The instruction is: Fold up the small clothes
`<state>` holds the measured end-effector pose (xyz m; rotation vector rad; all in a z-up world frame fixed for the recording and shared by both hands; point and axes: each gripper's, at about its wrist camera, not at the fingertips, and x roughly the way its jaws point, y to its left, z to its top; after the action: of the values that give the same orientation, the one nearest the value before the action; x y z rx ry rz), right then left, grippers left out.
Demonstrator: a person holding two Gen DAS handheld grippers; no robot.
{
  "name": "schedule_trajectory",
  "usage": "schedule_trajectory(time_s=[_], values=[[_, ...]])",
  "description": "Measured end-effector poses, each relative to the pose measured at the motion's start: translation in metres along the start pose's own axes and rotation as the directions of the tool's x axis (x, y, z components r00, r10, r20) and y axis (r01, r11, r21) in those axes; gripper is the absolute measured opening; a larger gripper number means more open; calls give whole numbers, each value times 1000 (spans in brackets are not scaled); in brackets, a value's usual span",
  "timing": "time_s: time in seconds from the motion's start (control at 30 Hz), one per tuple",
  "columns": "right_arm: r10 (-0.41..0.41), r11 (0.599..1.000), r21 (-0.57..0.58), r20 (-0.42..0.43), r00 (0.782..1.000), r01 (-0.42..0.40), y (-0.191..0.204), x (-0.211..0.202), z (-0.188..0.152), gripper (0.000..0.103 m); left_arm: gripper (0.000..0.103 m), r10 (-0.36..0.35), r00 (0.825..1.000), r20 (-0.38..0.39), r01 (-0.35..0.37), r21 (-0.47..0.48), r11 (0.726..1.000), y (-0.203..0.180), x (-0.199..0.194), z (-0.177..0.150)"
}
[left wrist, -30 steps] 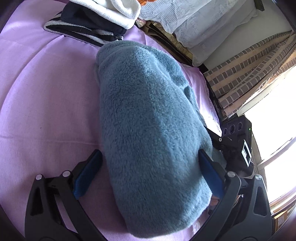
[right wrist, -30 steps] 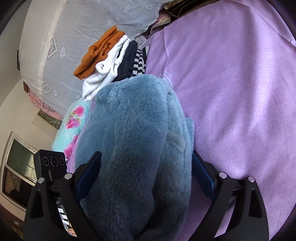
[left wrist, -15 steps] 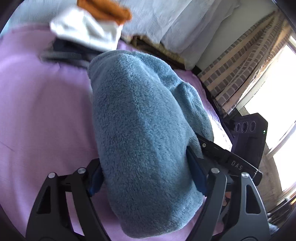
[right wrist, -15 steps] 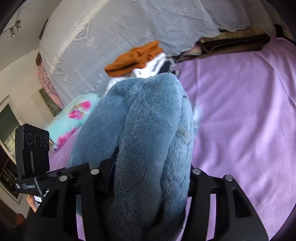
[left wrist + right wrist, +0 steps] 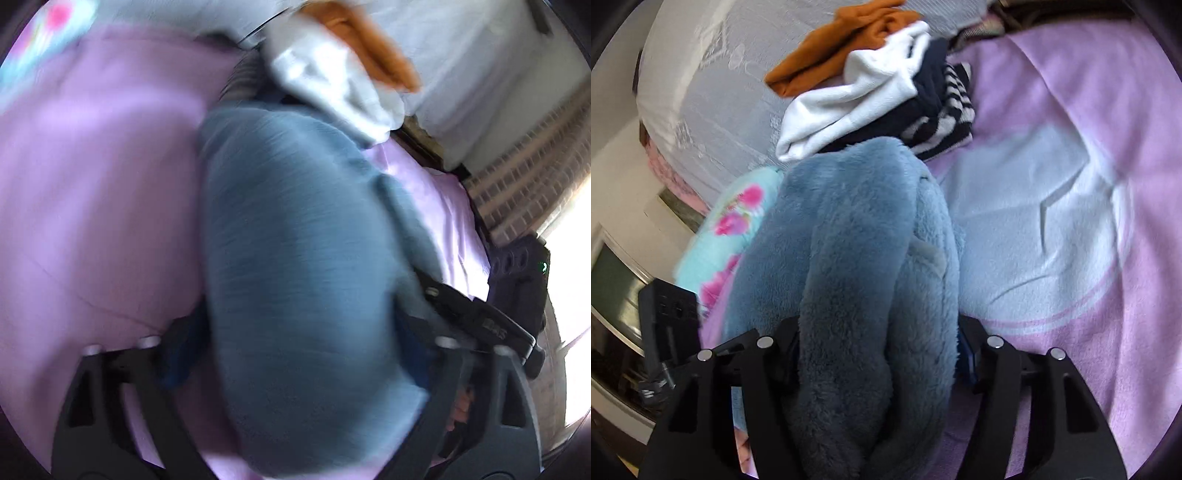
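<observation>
left wrist view, blurred: the fleece point(image 5: 295, 277) lies on the bed point(image 5: 92, 184), long axis running away from the left tongs point(image 5: 295, 354) toward the pile point(image 5: 332, 85). the jaws have just been opening; the bundle fills the gap, but i cannot tell if the pads press. right wrist view: the right tongs point(image 5: 879, 354) clench the same fleece, jaws just easing wider, far end touching the pile.

In the right wrist view, the fleece bundle point(image 5: 857, 295) fills the middle. A clothes stack point(image 5: 886, 96) blocks 12 o'clock; a floral pillow point(image 5: 735, 229) crowds 9. Open lilac bed point(image 5: 1071, 221) lies from 1 to 4. The blurred left view seems clear toward 9.
</observation>
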<state>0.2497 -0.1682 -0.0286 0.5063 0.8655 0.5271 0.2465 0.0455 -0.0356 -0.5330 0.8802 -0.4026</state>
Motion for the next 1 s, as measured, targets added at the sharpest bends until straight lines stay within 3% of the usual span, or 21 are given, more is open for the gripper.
schedule_trajectory(time_s=[0.07, 0.17, 0.27, 0.33, 0.43, 0.5, 0.57, 0.63, 0.7, 0.73, 0.87, 1.0], values=[[-12, 999, -34, 31, 999, 13, 3, -5, -3, 66, 99, -5, 1000, -5, 5, 6, 1000, -2, -3, 6], [-6, 999, -52, 103, 995, 11, 7, -24, -6, 67, 101, 76, 996, 48, -80, 79, 994, -13, -11, 3], [-48, 988, -133, 224, 973, 79, 21, -51, -10, 67, 101, 111, 987, 112, -120, 81, 989, -16, -30, 3], [-81, 969, -200, 291, 953, 144, 33, -67, -17, 67, 101, 161, 970, 185, -176, 71, 982, -16, -49, 2], [-123, 930, -283, 359, 925, 234, 52, -78, -33, 67, 100, 252, 926, 282, -274, 43, 961, -18, -74, -2], [-195, 889, -336, 339, 920, 312, 62, -72, -45, 67, 100, 309, 899, 311, -337, 40, 941, -20, -82, -9], [-270, 864, -354, 273, 923, 358, 61, -57, -51, 67, 100, 349, 886, 304, -385, 64, 921, -26, -80, -18], [-277, 878, -332, 238, 931, 346, 55, -54, -48, 69, 101, 416, 862, 290, -463, 114, 879, -32, -67, -29], [-272, 888, -299, 271, 923, 349, 51, -64, -49, 70, 101, 462, 827, 320, -522, 132, 843, -36, -62, -38], [-268, 892, -289, 280, 922, 348, 50, -69, -51, 71, 101, 469, 818, 332, -534, 140, 834, -39, -63, -40], [-266, 883, -286, 347, 899, 371, 60, -91, -74, 74, 101, 470, 814, 340, -537, 135, 833, -43, -73, -55], [-257, 879, -277, 409, 876, 387, 67, -114, -95, 83, 101, 473, 797, 375, -563, 178, 807, -61, -76, -74]])
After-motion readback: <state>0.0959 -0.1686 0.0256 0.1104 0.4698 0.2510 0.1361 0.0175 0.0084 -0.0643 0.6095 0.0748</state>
